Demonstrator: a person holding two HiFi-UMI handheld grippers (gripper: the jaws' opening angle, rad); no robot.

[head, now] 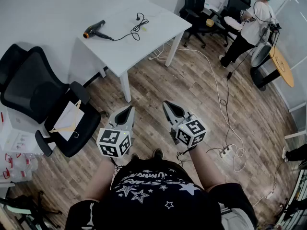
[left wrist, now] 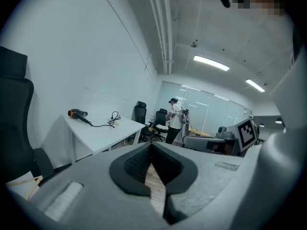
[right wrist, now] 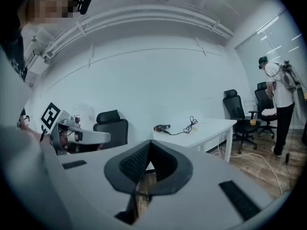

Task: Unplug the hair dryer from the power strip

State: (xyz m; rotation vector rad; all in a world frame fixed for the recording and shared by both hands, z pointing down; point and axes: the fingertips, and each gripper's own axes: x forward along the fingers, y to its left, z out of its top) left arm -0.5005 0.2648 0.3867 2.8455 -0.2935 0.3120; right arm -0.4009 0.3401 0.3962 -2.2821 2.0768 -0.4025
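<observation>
my left tongs (head: 130, 109) and right tongs (head: 166, 104) are both closed, holding nothing. a power strip (head: 226, 153) lies on the floor at my right. farther off, the hair dryer (head: 94, 29) rests at the worktop's (head: 144, 44) left corner, its cord (head: 136, 28) coiled beside it.

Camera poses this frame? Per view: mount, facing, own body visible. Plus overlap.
Head view: on the head, steeply down at floor and table; left claw, right claw, forearms, shirt show.
Left gripper view: on left claw, along its shut jaws toward the table; right claw at right.
Right gripper view: on right claw, along shut jaws toward the table; left claw at left.
Shared: hair dryer on the table, in all three.
</observation>
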